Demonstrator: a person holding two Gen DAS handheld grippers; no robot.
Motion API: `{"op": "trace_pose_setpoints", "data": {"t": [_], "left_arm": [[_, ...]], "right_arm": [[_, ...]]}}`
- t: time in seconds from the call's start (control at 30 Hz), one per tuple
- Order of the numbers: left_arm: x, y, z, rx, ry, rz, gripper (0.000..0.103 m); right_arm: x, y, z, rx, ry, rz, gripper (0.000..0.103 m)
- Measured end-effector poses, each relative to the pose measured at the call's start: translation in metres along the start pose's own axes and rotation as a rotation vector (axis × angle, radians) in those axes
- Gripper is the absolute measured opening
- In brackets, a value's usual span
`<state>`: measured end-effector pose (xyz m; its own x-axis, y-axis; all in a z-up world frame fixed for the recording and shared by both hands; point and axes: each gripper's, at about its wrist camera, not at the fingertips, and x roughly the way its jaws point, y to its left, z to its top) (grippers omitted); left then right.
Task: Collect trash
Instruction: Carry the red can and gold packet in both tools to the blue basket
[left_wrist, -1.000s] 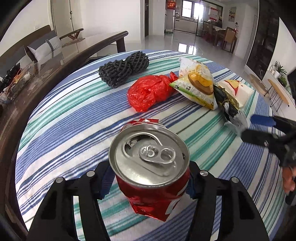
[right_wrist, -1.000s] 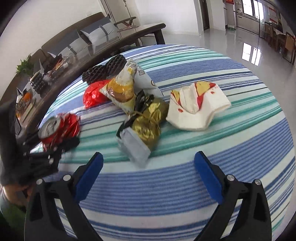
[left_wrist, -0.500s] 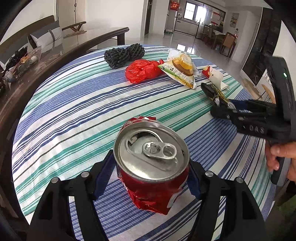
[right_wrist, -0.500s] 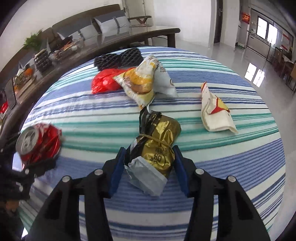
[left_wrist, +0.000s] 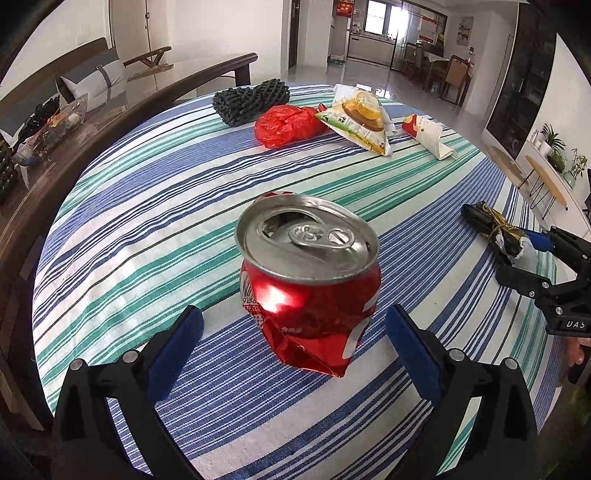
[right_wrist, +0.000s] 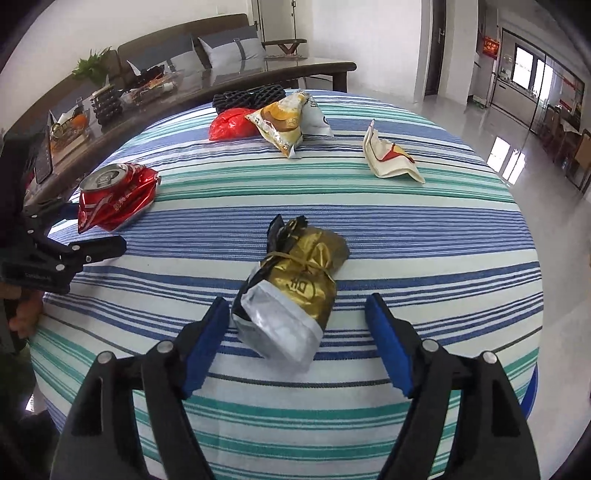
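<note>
A crushed red soda can lies on the striped tablecloth, free between the jaws of my open left gripper; it also shows in the right wrist view. A gold and silver snack bag tied with a rubber band lies on the cloth, free between the jaws of my open right gripper. Farther back lie a red plastic bag, a yellow chip bag, a white and red paper wrapper and black foam netting.
The round table's edge curves close below both grippers. A dark wooden bench with a tray of items runs along the left behind the table. Tiled floor lies to the right.
Both grippers have opened. The left let go of the can, which now rests on the cloth. The right let go of the gold bag near the table's front.
</note>
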<state>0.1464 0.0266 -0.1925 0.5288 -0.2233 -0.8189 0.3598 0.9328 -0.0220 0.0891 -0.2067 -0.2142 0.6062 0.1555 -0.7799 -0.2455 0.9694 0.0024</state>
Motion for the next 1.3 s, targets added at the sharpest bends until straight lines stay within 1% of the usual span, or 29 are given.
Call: {"op": "trace_pose_setpoints", "data": {"t": [0.1, 0.2, 0.3, 0.37, 0.47, 0.53, 0.6, 0.67, 0.73, 0.77, 0.8, 0.83, 0.87, 0.9, 0.93, 1.03, 1.13, 1.3], "left_arm": [[0.002, -0.002, 0.001, 0.007, 0.001, 0.014, 0.098], [0.002, -0.002, 0.002, 0.007, 0.001, 0.012, 0.098], [-0.001, 0.003, 0.003, -0.011, 0.000, -0.007, 0.098], [-0.010, 0.009, 0.006, -0.033, -0.022, -0.020, 0.098], [-0.028, 0.015, 0.015, -0.061, -0.074, -0.055, 0.098], [-0.033, 0.015, 0.020, -0.053, -0.081, -0.065, 0.098], [-0.032, 0.012, 0.025, -0.026, -0.078, -0.047, 0.097], [-0.030, 0.009, 0.028, -0.007, -0.070, -0.031, 0.091], [-0.029, 0.008, 0.031, -0.001, -0.067, -0.037, 0.084], [-0.029, 0.007, 0.032, 0.002, -0.068, -0.038, 0.083], [-0.029, 0.006, 0.034, 0.008, -0.069, -0.036, 0.079], [-0.028, 0.004, 0.035, 0.017, -0.067, -0.035, 0.074], [-0.027, 0.003, 0.036, 0.028, -0.062, -0.032, 0.070], [-0.026, 0.002, 0.036, 0.036, -0.055, -0.031, 0.061], [-0.024, 0.001, 0.036, 0.042, -0.048, -0.033, 0.056], [-0.025, 0.000, 0.035, 0.039, -0.055, -0.031, 0.055], [-0.030, 0.000, 0.036, 0.018, -0.072, -0.050, 0.055], [-0.040, -0.009, 0.042, 0.010, -0.095, -0.087, 0.055]], "right_arm": [[0.000, 0.005, -0.003, -0.020, -0.001, -0.013, 0.080], [0.000, 0.001, -0.002, -0.011, 0.008, 0.003, 0.081], [-0.003, -0.003, 0.003, 0.019, 0.047, 0.030, 0.081], [-0.007, -0.008, 0.009, 0.058, 0.059, 0.059, 0.081], [-0.012, -0.006, 0.018, 0.050, 0.069, 0.061, 0.081], [-0.008, -0.002, 0.022, 0.037, 0.097, 0.060, 0.081], [-0.001, 0.001, 0.027, 0.029, 0.125, 0.053, 0.081], [0.006, 0.004, 0.029, 0.016, 0.160, 0.030, 0.080], [0.012, 0.004, 0.030, 0.017, 0.182, 0.027, 0.066], [0.013, 0.003, 0.030, 0.027, 0.188, 0.031, 0.057], [0.012, 0.003, 0.031, 0.027, 0.186, 0.020, 0.048], [0.011, 0.003, 0.031, 0.026, 0.187, 0.020, 0.048], [0.009, 0.002, 0.031, 0.032, 0.182, 0.033, 0.043], [0.006, 0.001, 0.031, 0.034, 0.176, 0.038, 0.043], [0.003, 0.001, 0.030, 0.029, 0.168, 0.034, 0.043], [-0.005, 0.000, 0.030, 0.029, 0.146, 0.036, 0.043], [-0.013, -0.006, 0.030, 0.045, 0.118, 0.053, 0.043], [-0.025, -0.019, 0.031, 0.083, 0.089, 0.083, 0.043]]}}
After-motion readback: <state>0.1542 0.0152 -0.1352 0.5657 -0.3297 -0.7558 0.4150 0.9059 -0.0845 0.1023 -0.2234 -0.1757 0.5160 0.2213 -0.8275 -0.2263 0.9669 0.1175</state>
